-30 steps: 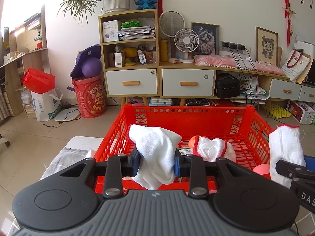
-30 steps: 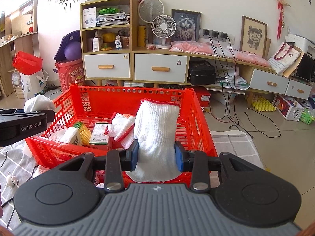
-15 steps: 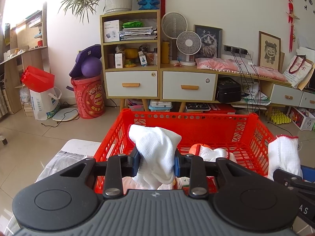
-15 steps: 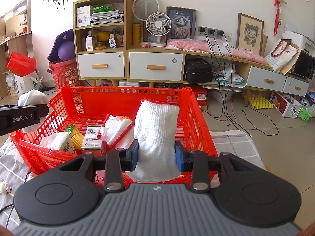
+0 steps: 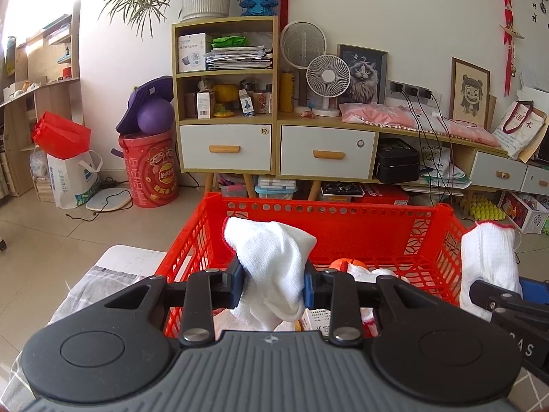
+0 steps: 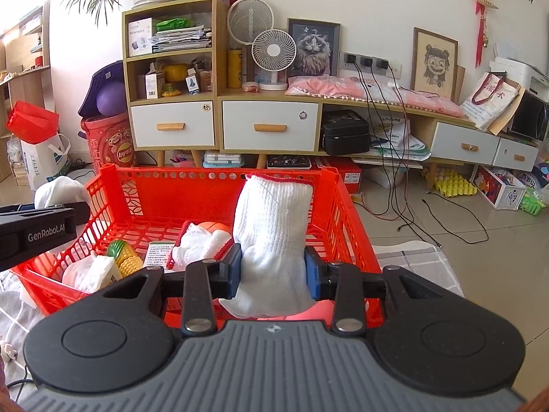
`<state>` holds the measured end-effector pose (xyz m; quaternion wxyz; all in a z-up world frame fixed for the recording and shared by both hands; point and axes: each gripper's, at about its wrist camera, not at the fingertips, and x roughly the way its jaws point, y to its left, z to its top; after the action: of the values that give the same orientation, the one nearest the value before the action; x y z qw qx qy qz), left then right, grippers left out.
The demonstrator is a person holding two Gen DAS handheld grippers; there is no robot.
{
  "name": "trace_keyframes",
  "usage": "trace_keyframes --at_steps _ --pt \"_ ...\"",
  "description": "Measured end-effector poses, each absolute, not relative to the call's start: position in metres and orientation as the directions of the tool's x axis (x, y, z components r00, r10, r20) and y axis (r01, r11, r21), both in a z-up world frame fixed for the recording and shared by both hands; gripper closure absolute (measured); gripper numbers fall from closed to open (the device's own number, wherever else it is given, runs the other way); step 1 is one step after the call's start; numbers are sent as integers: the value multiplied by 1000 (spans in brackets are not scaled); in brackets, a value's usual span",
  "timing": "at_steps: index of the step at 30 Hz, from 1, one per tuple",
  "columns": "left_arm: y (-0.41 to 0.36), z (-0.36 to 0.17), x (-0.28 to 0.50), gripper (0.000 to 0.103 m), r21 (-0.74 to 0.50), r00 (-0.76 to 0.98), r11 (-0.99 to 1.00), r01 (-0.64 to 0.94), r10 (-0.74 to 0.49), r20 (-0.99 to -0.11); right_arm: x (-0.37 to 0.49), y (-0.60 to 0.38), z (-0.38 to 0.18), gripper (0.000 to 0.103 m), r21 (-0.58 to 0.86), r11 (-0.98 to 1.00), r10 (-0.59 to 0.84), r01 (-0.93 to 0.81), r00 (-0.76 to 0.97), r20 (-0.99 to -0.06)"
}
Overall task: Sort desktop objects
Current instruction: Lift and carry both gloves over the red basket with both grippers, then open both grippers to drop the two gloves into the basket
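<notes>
Over the red basket [image 5: 343,219], the left gripper [image 5: 273,286] pinches a crumpled white glove [image 5: 274,257] and the right gripper [image 6: 273,272] clamps what looks like its red-cuffed mate [image 6: 271,233].

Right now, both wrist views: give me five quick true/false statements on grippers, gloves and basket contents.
1. The left gripper is shut on a white glove. True.
2. The right gripper is open and holds nothing. False: it is shut on a red-cuffed white glove.
3. The basket is blue. False: it is red.
4. A toy corn cob lies inside the basket. True.
5. The basket holds nothing else. False: another glove, a small printed box and an orange object also lie in it.
</notes>
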<state>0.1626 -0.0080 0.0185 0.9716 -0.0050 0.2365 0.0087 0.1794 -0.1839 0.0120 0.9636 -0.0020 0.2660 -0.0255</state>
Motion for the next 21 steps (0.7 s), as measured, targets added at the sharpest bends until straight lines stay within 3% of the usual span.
trace_keyframes --at_steps 14,21 --pt "-5 15 172 68 -38 885 999 -25 4 -465 192 -173 0 66 -54 998 -59 35 846 -529" --pt "-4 16 171 60 -39 888 999 -28 7 -459 190 -173 -1 56 -68 997 -64 34 851 -522"
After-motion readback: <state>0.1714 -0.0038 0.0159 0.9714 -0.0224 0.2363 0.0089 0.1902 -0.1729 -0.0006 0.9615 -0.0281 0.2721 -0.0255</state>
